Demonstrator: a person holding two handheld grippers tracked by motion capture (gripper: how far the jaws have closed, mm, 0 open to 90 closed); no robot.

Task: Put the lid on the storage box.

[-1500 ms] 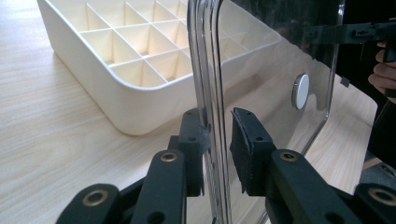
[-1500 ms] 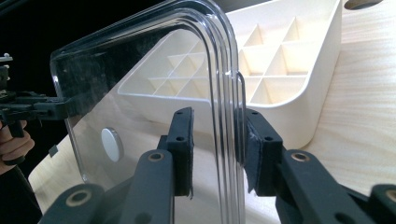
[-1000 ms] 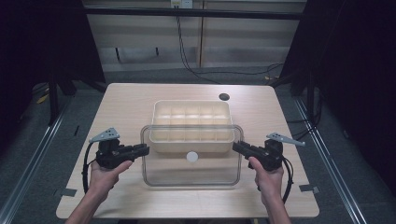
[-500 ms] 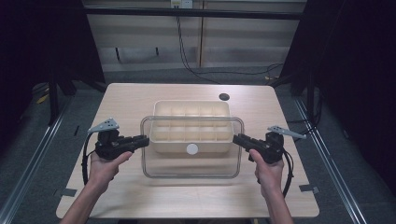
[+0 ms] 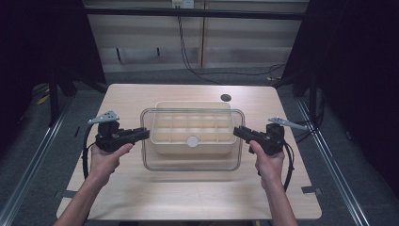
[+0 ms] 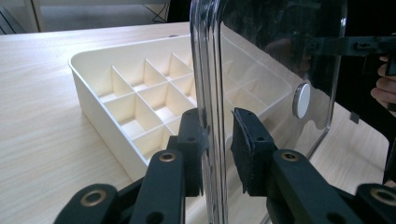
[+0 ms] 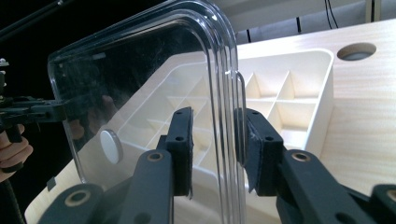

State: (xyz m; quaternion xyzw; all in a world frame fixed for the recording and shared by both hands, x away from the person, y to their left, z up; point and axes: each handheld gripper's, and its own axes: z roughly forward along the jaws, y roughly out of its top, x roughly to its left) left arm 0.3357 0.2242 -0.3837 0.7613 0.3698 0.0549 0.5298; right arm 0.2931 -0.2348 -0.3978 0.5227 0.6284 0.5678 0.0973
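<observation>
Clear lid with round white knob hangs over the near half of the cream divided tray, gripped at both short edges: left tongs clamped on its left rim, right tongs on its right rim. Compared with a second ago it sits farther back and higher, more squarely above the tray, so seating looks close. Bench is bare all round; a cable hole lies far right, well apart.
</observation>
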